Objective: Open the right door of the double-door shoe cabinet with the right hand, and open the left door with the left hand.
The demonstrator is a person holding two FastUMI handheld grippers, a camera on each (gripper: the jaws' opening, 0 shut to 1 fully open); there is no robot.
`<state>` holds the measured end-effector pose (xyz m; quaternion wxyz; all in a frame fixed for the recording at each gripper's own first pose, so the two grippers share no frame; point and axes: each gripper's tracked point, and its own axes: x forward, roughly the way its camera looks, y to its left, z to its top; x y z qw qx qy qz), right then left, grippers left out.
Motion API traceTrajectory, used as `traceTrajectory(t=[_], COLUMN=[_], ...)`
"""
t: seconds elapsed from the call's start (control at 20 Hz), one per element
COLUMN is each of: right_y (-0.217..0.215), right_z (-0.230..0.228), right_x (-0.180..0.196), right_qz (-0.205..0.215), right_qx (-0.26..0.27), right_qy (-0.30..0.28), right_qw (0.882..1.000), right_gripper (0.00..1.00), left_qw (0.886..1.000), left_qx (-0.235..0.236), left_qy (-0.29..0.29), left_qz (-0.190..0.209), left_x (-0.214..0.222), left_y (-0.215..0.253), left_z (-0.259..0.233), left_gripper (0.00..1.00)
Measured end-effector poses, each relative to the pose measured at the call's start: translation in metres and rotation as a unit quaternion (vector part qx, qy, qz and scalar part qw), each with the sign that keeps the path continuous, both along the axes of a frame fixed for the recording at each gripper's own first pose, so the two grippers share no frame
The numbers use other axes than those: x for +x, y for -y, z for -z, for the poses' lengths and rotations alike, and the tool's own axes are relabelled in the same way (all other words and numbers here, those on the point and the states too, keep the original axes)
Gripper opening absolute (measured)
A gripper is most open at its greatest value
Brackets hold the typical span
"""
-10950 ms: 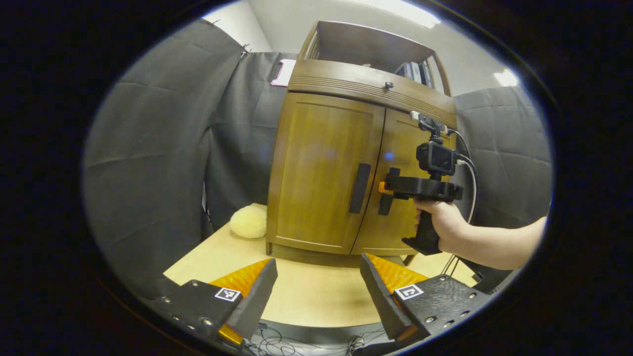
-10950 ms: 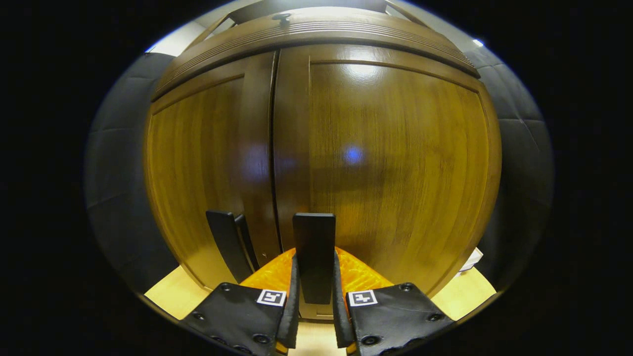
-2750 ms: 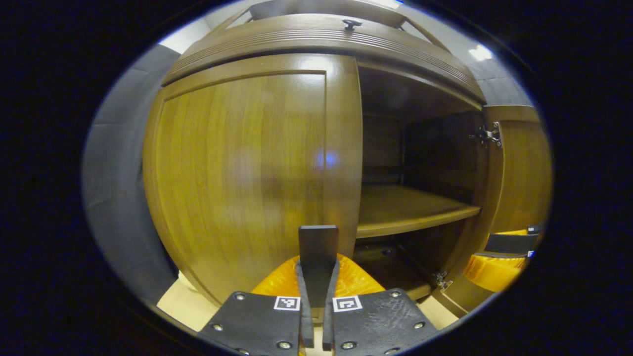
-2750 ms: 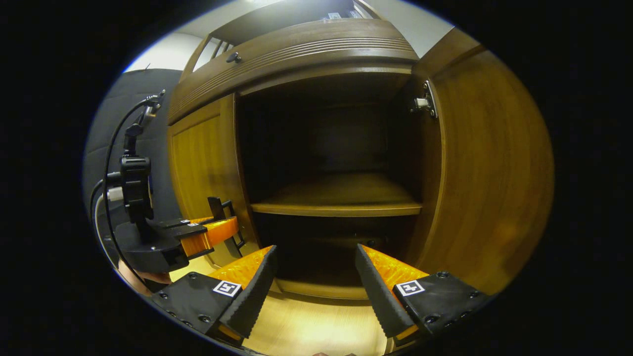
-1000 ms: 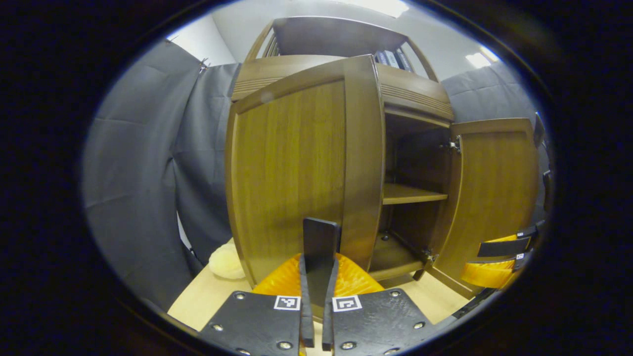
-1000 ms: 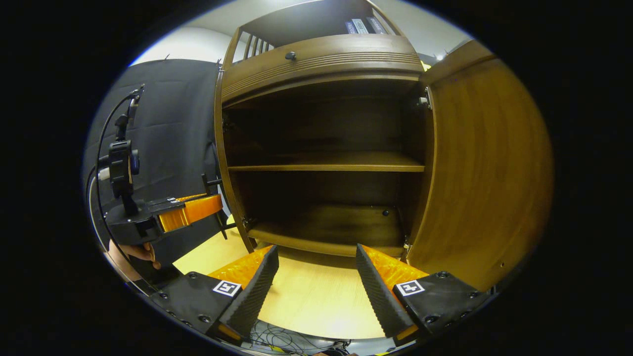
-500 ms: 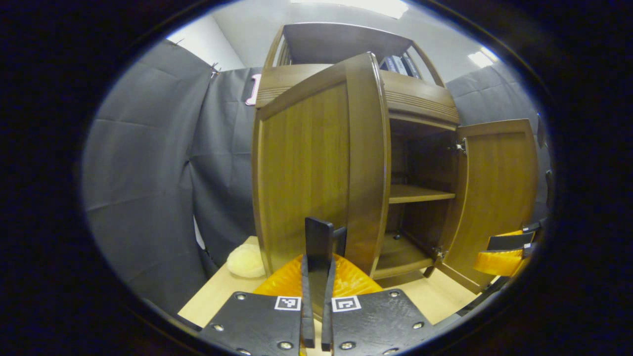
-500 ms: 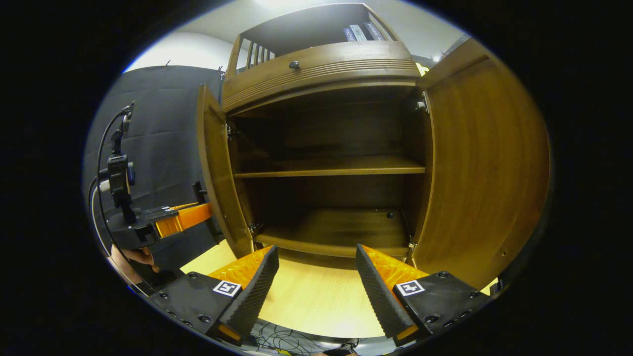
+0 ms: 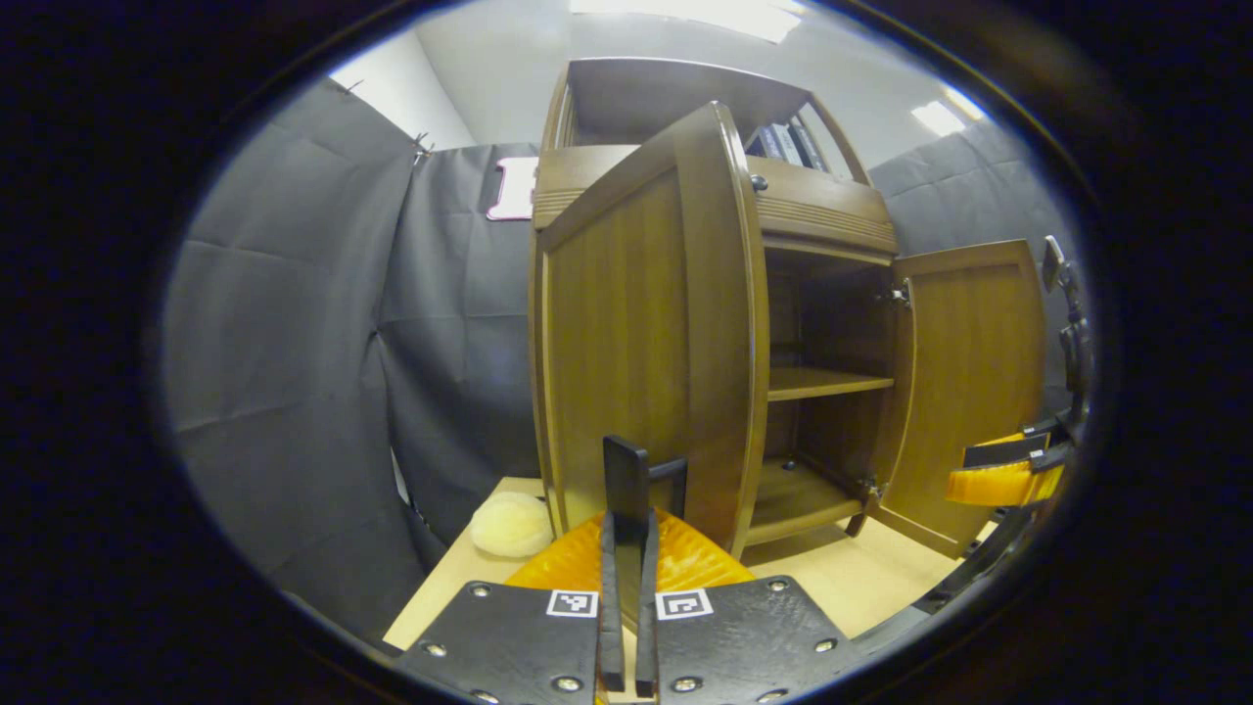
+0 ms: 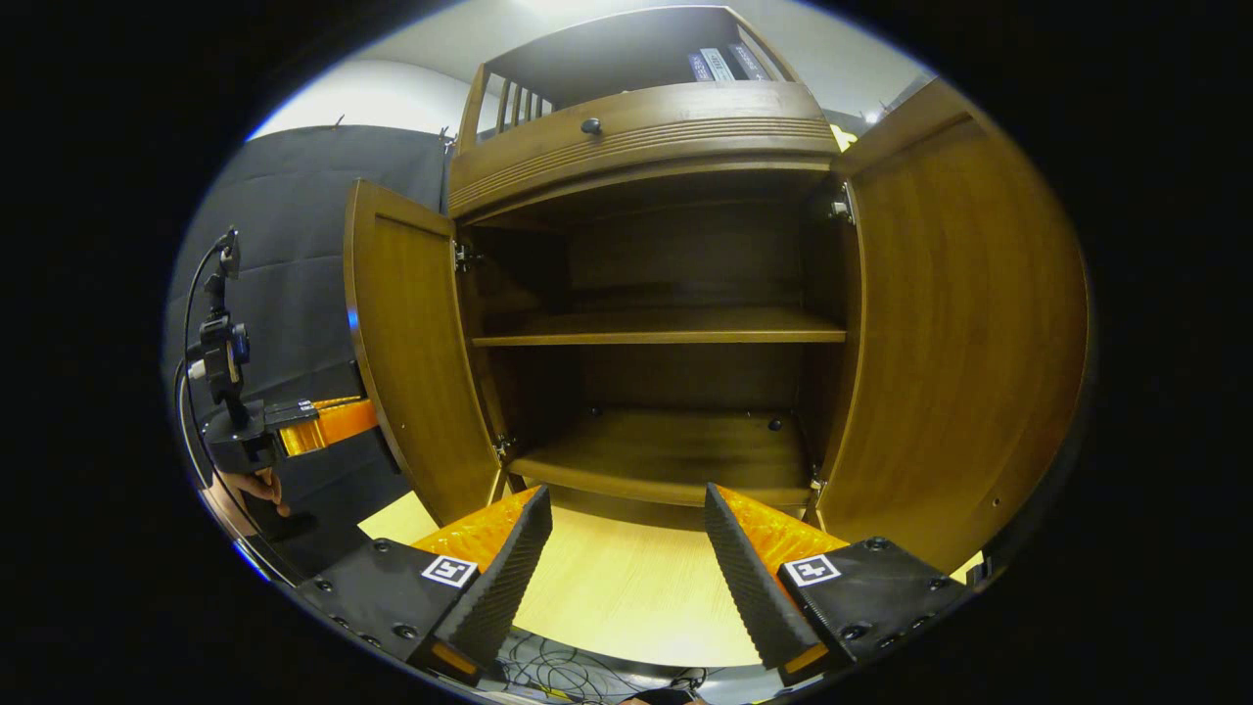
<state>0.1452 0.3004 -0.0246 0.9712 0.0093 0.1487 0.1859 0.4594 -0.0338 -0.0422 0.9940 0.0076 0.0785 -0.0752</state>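
The wooden shoe cabinet [image 10: 636, 127] stands with both doors swung out. In the left gripper view my left gripper [image 9: 627, 524] is shut on the black handle [image 9: 624, 468] of the left door [image 9: 636, 323], which hangs wide open. The right door [image 9: 969, 382] stands open beyond it. In the right gripper view my right gripper [image 10: 626, 519] is open with nothing between its fingers, facing the bare shelves [image 10: 656, 338]. The left door [image 10: 411, 372] and right door [image 10: 959, 333] flank the opening. The left gripper [image 10: 294, 431] shows behind the left door, with a hand [image 10: 256, 485] under it.
The cabinet sits on a light wooden table [image 10: 626, 587]. A pale yellow plush ball [image 9: 511, 524] lies at the cabinet's left foot. Cables [image 10: 558, 676] hang below the table's front edge. Books [image 10: 719, 64] stand on the cabinet's top shelf. The right gripper [image 9: 1003, 472] shows by the right door.
The left door has swung further outward with my left gripper still shut on its handle. The right gripper stays open in front of the cabinet, the right door unmoved.
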Motion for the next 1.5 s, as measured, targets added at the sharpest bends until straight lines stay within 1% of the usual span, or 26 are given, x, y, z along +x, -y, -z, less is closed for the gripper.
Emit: traceTrajectory(t=[0.1, 0.15, 0.25, 0.3, 0.45, 0.5, 0.55, 0.6, 0.65, 0.7, 0.75, 0.85, 0.9, 1.0, 1.05, 1.1, 1.15, 1.2, 1.3, 1.35, 1.4, 1.45, 1.5], right_y=[0.001, 0.002, 0.005, 0.004, 0.007, 0.007, 0.007, 0.007, 0.008, 0.007, 0.006, 0.003, 0.003, 0.003, 0.003, 0.004, 0.006, 0.008, 0.013, 0.016, 0.019, 0.023, 0.026], right_z=[0.0, 0.0, -0.001, 0.0, 0.0, 0.001, 0.0, 0.001, 0.001, 0.002, 0.002, 0.001, 0.0, 0.001, 0.001, 0.003, 0.002, 0.003, 0.003, 0.001, 0.0, -0.003, -0.005], right_x=[-0.001, -0.001, -0.003, -0.002, -0.002, -0.003, -0.003, -0.003, -0.003, -0.003, -0.003, -0.003, -0.002, -0.002, -0.003, -0.002, -0.002, -0.001, 0.0, 0.001, 0.002, 0.003, 0.004], right_qz=[0.001, 0.002, 0.006, 0.008, 0.012, 0.013, 0.015, 0.016, 0.017, 0.017, 0.017, 0.017, 0.016, 0.014, 0.015, 0.017, 0.02, 0.024, 0.031, 0.035, 0.039, 0.044, 0.048], right_qx=[-0.003, -0.004, -0.004, -0.004, -0.007, -0.007, -0.008, -0.009, -0.011, -0.01, -0.009, -0.012, -0.015, -0.022, -0.021, -0.021, -0.022, -0.023, -0.029, -0.032, -0.035, -0.037, -0.04], right_qy=[0.001, 0.002, 0.001, 0.0, -0.002, -0.002, -0.002, -0.002, -0.004, -0.007, -0.009, -0.01, -0.009, -0.01, -0.013, -0.015, -0.017, -0.019, -0.02, -0.019, -0.016, -0.013, -0.01], right_qw=[1.0, 1.0, 1.0, 1.0, 1.0, 1.0, 1.0, 1.0, 1.0, 1.0, 1.0, 1.0, 1.0, 1.0, 1.0, 1.0, 0.999, 0.999, 0.999, 0.999, 0.998, 0.998, 0.998], right_gripper=[0.98, 0.95, 0.95, 0.98, 0.98, 0.95, 0.98, 0.98, 0.98, 0.95, 0.95, 0.95, 0.98, 0.98, 0.95, 0.98, 0.95, 0.98, 0.98, 0.95, 0.98, 0.95, 0.98], left_qw=[1.0, 1.0, 1.0, 1.0, 1.0, 1.0, 0.999, 0.999, 0.999, 0.999, 0.999, 0.999, 0.999, 1.0, 1.0, 1.0, 1.0, 1.0, 1.0, 1.0, 1.0, 1.0, 1.0], left_qx=[0.001, 0.003, 0.006, 0.003, -0.004, -0.005, -0.005, -0.005, -0.004, -0.003, -0.004, -0.016, -0.019, -0.02, -0.018, -0.016, -0.021, -0.026, -0.026, -0.021, -0.022, -0.024, -0.025], left_qy=[0.001, 0.002, 0.002, 0.004, 0.005, 0.003, 0.004, 0.004, 0.002, 0.003, 0.005, 0.011, 0.012, 0.002, 0.004, 0.005, 0.008, 0.008, 0.006, 0.006, 0.007, 0.01, 0.012], left_qz=[0.001, -0.003, -0.011, -0.016, -0.025, -0.028, -0.031, -0.035, -0.039, -0.043, -0.046, -0.035, -0.026, -0.018, -0.018, -0.015, -0.01, -0.004, 0.01, 0.012, 0.014, 0.013, 0.012], left_x=[-0.001, 0.0, 0.001, 0.0, -0.001, -0.001, -0.001, 0.0, 0.001, -0.001, -0.002, 0.001, 0.002, 0.001, 0.0, -0.001, -0.001, 0.001, -0.001, -0.002, -0.003, -0.003, -0.004], left_y=[0.0, -0.002, -0.007, -0.008, -0.009, -0.01, -0.012, -0.012, -0.013, -0.015, -0.016, -0.011, -0.009, -0.013, -0.016, -0.019, -0.019, -0.016, -0.014, -0.015, -0.014, -0.015, -0.015], left_z=[0.0, 0.0, 0.001, 0.001, 0.002, 0.002, 0.001, 0.002, 0.003, 0.002, 0.002, 0.0, -0.002, 0.001, 0.0, 0.002, 0.001, 0.001, 0.001, 0.002, 0.001, 0.001, 0.0], left_gripper=[0.07, 0.07, 0.07, 0.07, 0.07, 0.07, 0.07, 0.07, 0.07, 0.07, 0.07, 0.06, 0.07, 0.06, 0.06, 0.06, 0.06, 0.07, 0.07, 0.06, 0.06, 0.07, 0.07])
